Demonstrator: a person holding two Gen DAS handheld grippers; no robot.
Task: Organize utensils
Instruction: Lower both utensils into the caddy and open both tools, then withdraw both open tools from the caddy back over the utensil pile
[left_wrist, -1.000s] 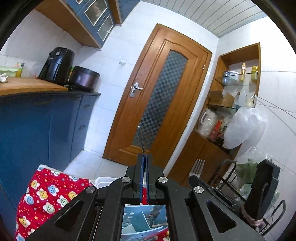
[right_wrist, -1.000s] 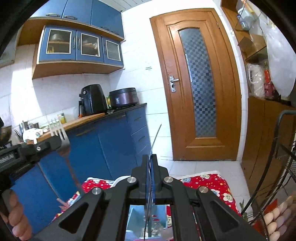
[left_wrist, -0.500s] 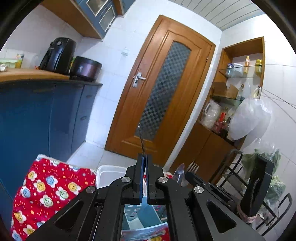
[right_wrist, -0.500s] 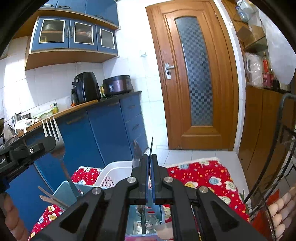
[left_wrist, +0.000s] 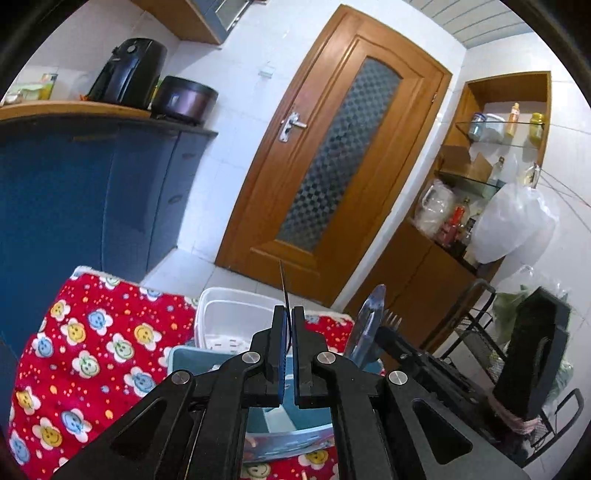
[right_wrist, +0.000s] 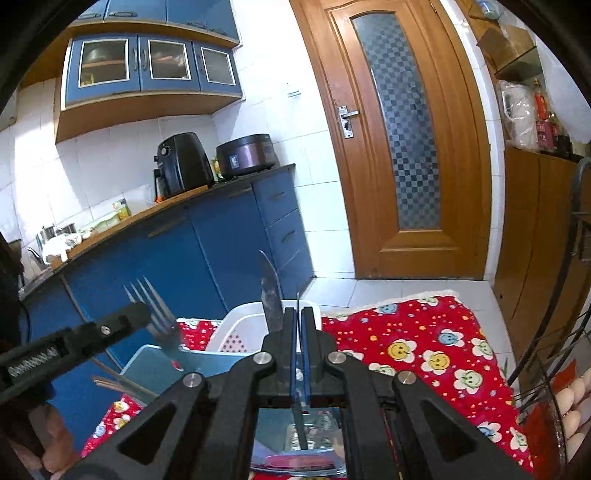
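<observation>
Two grippers, left gripper (left_wrist: 287, 354) and right gripper (right_wrist: 298, 354), each pinch a utensil: we hold fork (right_wrist: 157, 317) and knife (right_wrist: 270, 295) over the blue box (right_wrist: 155, 369) to drop in.

No text, brand or number can be read here. The red label on the bottles (right_wrist: 546, 129) and the small panel on the rice cooker (right_wrist: 233, 161) are too blurred.

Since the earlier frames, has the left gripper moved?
Yes. The left gripper, shut on a fork, has come down: in the left wrist view the door sits higher, and the white basket has appeared below.
</observation>
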